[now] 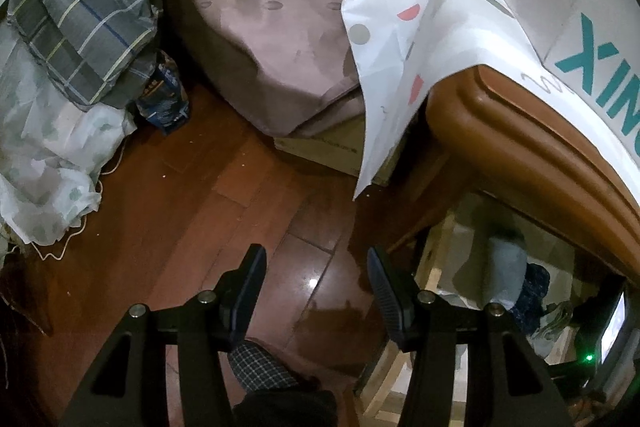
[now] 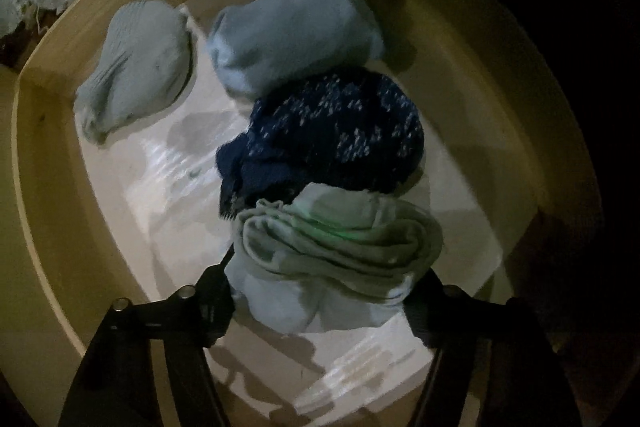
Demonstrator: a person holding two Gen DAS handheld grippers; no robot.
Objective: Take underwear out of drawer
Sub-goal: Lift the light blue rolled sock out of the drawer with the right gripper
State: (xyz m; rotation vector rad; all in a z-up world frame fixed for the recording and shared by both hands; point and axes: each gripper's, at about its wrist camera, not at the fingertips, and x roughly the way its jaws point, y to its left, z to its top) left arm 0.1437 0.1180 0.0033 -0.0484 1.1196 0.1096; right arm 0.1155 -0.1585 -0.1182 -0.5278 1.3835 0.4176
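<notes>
The open wooden drawer (image 2: 44,131) holds several rolled underwear. My right gripper (image 2: 324,267) points down into it and is shut on a pale grey-green roll (image 2: 340,239), with a finger pressed against each side. Just beyond lies a dark blue speckled roll (image 2: 340,131), then a light blue roll (image 2: 292,35) and a ribbed grey-blue one (image 2: 136,67) at the far left. My left gripper (image 1: 315,253) hangs open over the wooden floor (image 1: 200,207) with nothing between its fingers. The drawer (image 1: 440,267) shows at its lower right, with the light blue roll (image 1: 504,275) inside.
A bed with a mauve cover (image 1: 288,27) stands ahead. A plaid bundle (image 1: 80,7) and white cloth lie at the left. A spotted white cloth (image 1: 400,47) drapes over the brown cabinet top (image 1: 520,131), under a box with teal letters (image 1: 600,47). A plaid slipper (image 1: 260,367) is below.
</notes>
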